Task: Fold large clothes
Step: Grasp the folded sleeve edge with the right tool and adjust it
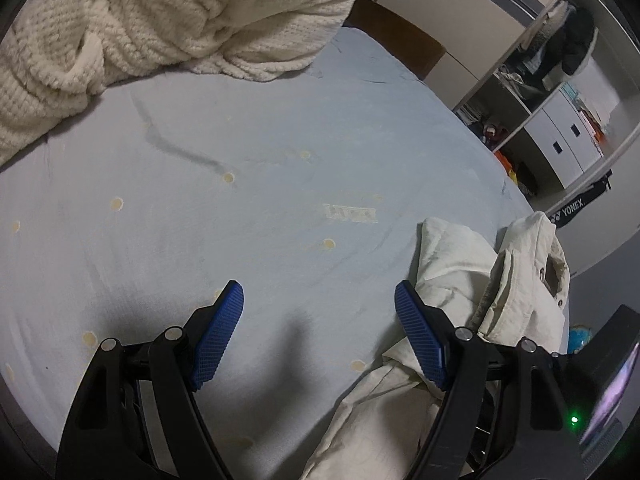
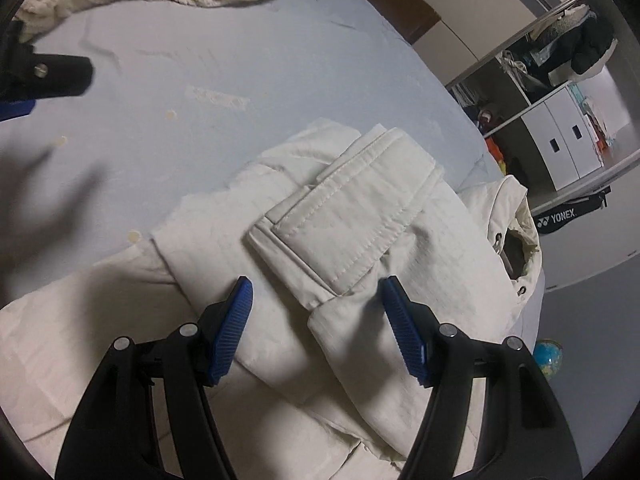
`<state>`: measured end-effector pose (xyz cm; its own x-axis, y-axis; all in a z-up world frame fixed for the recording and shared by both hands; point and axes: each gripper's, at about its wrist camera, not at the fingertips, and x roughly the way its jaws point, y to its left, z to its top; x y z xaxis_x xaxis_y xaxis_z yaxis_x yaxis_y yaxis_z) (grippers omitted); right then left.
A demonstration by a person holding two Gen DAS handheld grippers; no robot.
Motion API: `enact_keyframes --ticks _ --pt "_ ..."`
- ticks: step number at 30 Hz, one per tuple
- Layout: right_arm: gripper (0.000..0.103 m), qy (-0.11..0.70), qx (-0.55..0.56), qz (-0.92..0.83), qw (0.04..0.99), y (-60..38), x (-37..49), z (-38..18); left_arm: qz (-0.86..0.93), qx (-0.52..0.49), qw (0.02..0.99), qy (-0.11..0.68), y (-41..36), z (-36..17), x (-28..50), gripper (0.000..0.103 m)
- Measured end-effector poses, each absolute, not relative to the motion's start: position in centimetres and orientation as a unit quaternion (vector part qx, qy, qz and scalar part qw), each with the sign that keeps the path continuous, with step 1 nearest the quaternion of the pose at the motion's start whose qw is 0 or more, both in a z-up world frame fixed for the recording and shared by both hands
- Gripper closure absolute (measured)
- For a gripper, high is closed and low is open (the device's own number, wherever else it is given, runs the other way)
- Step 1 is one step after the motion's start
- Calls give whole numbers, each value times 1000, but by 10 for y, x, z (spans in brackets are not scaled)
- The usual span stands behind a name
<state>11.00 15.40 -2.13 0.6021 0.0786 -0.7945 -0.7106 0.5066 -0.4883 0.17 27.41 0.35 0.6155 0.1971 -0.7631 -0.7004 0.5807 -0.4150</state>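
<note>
On the pale blue bed sheet, the left gripper hangs spread and empty over bare fabric, probably waiting beside the cream jacket, which lies bunched at the bed's right edge. The right gripper, also spread and holding nothing, points at the folded sleeve cuff, seemingly lined up to take it. Only the left view shows the knitted blanket fully; only the right shows the cuff.

The left gripper hangs spread wide over the pale blue bedsheet; a cream jacket lies lower right, a fluffy white blanket upper left.
</note>
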Motion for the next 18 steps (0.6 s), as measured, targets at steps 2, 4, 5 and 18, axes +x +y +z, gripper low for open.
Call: enact_keyframes --ticks 2,4,5,18 --pt "40 373 -422 252 787 153 113 -23 274 -372 817 344 275 2 2 28" --pt "57 375 -399 253 797 147 118 -19 272 -371 818 347 274 2 2 28" --pt "61 382 -389 256 798 145 121 -17 270 -367 820 347 273 2 3 28" --pt "77 379 -184 233 877 53 153 62 262 -336 832 356 262 6 11 28"
